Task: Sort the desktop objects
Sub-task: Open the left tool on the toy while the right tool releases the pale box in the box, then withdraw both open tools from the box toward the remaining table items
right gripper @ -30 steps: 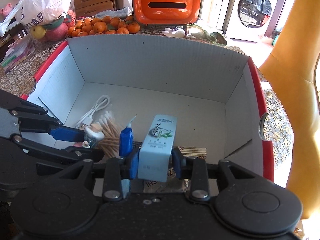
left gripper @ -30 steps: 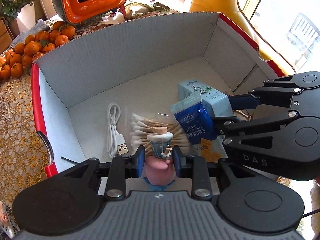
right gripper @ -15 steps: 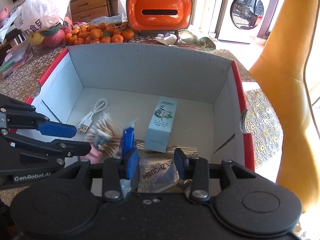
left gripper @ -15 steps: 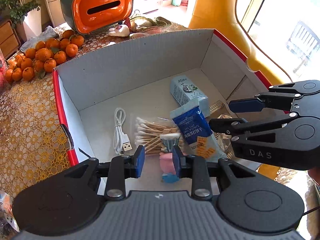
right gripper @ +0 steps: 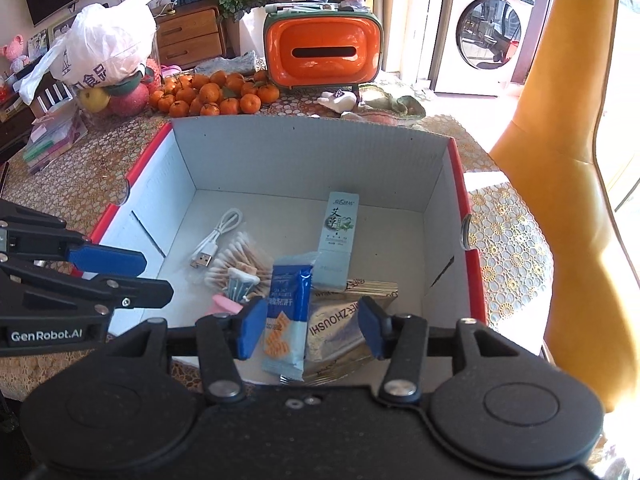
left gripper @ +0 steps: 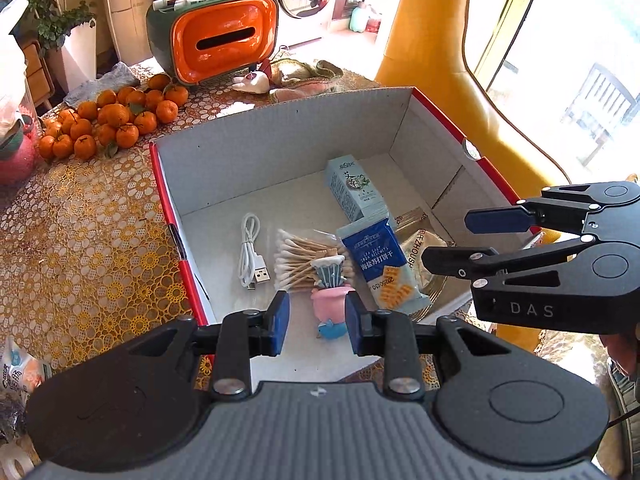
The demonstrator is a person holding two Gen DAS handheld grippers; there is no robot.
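Now both tools, left [left gripper: 318, 322] parted and empty, right [right gripper: 310, 330] opening empty, hover above the box [right gripper: 456, 184], needing another desk item.

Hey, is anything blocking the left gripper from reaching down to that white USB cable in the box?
Nothing visible does. The white USB cable lies on bare box floor, with the cotton swabs beside it. The left gripper hangs open above the box's near edge, over the pink figurine.

The right gripper [right gripper: 312, 330] hangs over the near edge of the red-rimmed box [right gripper: 456, 184], jaws opening, nothing clamped. Below it lies a blue biscuit packet [right gripper: 286, 320]; beyond, a pale carton [right gripper: 338, 236].
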